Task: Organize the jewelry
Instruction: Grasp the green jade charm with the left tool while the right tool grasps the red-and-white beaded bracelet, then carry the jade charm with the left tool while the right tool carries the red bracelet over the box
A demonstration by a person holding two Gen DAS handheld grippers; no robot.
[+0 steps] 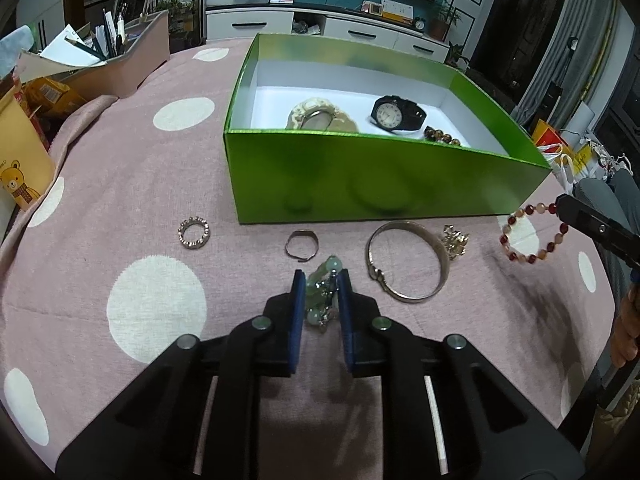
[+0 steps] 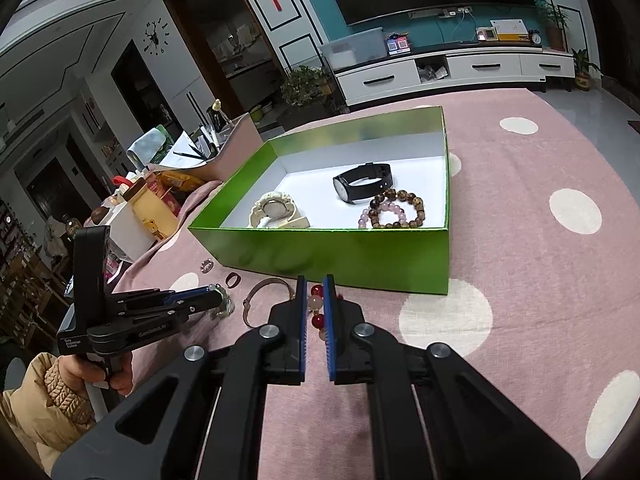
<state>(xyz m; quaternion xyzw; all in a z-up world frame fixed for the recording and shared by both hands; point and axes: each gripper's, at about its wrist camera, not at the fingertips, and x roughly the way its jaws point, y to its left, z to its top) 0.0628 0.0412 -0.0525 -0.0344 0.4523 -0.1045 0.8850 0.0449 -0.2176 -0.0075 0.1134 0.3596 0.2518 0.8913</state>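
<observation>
My left gripper (image 1: 321, 278) is shut on a pale green bead bracelet (image 1: 320, 294) that lies on the pink dotted cloth. The right gripper (image 2: 314, 280) is shut on a red and pink bead bracelet (image 2: 316, 302), which hangs off the cloth at the right of the left wrist view (image 1: 531, 259). Behind both stands the green box (image 1: 360, 176) holding a cream watch (image 1: 320, 118), a black watch (image 1: 394, 114) and brown beads (image 1: 442, 136). In front of the box lie a sparkly ring (image 1: 194, 232), a silver ring (image 1: 301, 245), a metal bangle (image 1: 406, 266) and a gold piece (image 1: 456, 240).
A pink desk organiser with pens (image 1: 132, 52) and a yellow carton with a bear (image 1: 20, 160) crowd the table's far left. A person's hand (image 2: 116, 372) in a knitted sleeve holds the left gripper. The cloth's right edge drops off past the box.
</observation>
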